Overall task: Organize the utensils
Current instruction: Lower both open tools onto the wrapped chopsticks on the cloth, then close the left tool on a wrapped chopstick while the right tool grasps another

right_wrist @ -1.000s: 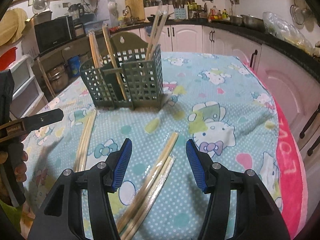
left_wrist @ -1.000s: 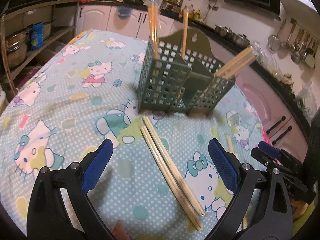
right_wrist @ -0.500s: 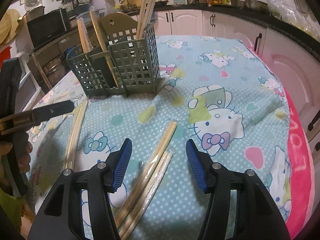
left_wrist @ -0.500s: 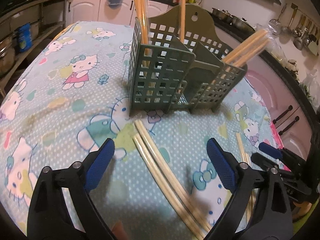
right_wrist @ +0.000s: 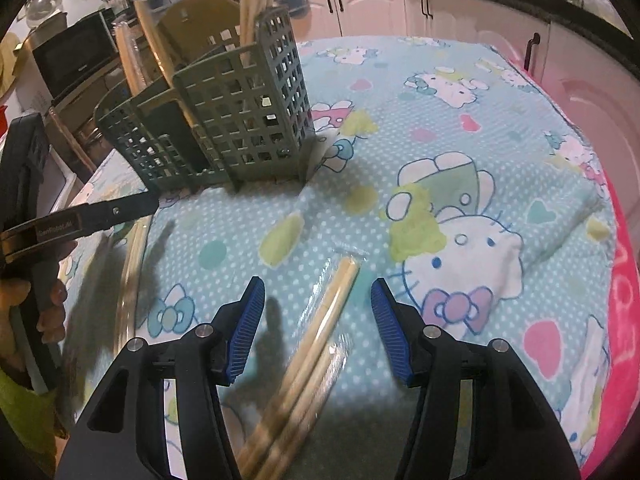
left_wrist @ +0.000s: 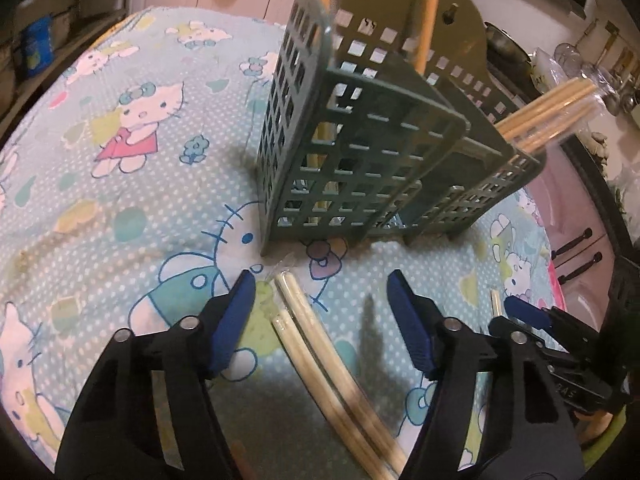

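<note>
A green lattice utensil holder [left_wrist: 360, 152] [right_wrist: 224, 116] stands on the cartoon-print tablecloth, with several wrapped chopstick pairs upright in it. My left gripper [left_wrist: 320, 300] hovers over a wrapped chopstick pair [left_wrist: 320, 356] lying on the cloth; its jaws are closing, the pair lies between them, and the pads [left_wrist: 236, 312] stand clear of it. My right gripper [right_wrist: 318, 308] straddles another wrapped chopstick pair [right_wrist: 320, 328]; its jaws are narrowing slightly, and the pads [right_wrist: 390, 336] touch nothing. In the right wrist view the left gripper's finger [right_wrist: 88, 216] shows at the left, over the first pair [right_wrist: 134, 252].
The tablecloth [left_wrist: 120, 168] covers the whole table, with a pink edge [right_wrist: 624, 320] at the right. White kitchen cabinets [right_wrist: 368, 4] and a cluttered counter stand behind. A person's hand [right_wrist: 44, 304] holds the left gripper. A microwave [right_wrist: 72, 60] sits at the back left.
Both grippers have moved forward and down toward the holder, each over its own chopstick pair. The left jaws have narrowed a good deal; the right jaws look about the same.
</note>
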### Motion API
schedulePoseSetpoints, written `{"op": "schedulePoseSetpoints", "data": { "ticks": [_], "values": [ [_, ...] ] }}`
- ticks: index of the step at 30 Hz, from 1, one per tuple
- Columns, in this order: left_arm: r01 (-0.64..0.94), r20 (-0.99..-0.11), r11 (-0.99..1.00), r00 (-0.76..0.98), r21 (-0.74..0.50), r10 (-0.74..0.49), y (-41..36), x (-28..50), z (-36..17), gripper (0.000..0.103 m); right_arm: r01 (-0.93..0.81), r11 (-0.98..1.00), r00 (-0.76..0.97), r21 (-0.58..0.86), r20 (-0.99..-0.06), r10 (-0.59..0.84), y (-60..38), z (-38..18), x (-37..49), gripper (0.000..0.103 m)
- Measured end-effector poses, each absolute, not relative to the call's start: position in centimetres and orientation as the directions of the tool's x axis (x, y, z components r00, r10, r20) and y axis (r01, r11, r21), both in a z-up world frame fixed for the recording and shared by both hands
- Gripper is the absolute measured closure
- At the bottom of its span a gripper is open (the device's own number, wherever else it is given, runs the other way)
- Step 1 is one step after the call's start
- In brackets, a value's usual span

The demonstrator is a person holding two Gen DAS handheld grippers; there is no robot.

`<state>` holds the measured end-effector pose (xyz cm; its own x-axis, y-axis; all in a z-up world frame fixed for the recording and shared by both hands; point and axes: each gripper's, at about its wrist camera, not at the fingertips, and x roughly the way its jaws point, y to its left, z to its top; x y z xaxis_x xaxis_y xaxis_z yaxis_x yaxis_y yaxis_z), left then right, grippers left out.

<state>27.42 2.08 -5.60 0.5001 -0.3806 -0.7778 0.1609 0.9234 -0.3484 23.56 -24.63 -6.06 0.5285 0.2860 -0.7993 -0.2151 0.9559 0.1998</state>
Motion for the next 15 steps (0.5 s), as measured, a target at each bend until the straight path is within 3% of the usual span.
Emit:
{"op": "schedulePoseSetpoints", "data": {
  "ticks": [4,10,13,15],
  "values": [
    [0.155,-0.783,0.923,0.492,-0.351,-0.38,2.2,27.9,-5.8,0.052,-0.207,0.958,0.525,0.198,-0.804,0.28,-24.3,-6.2,24.4,0.054],
    [0.153,-0.799,0.934,0.485,-0.322,-0.355,1.8,28.5,-5.9,0.055,-0.2,0.965,0.523,0.168,-0.815,0.25,-23.7,-6.5,25.5,0.067],
    [0.15,-0.807,0.943,0.487,-0.299,-0.333,1.4,28.6,-5.9,0.058,-0.187,0.968,0.528,0.168,-0.814,0.243,-23.8,-6.4,26.1,0.08],
    [0.148,-0.813,0.948,0.488,-0.282,-0.318,1.1,28.6,-5.9,0.068,-0.185,0.967,0.528,0.175,-0.812,0.248,-23.9,-6.3,26.4,0.089]
  ]
}}
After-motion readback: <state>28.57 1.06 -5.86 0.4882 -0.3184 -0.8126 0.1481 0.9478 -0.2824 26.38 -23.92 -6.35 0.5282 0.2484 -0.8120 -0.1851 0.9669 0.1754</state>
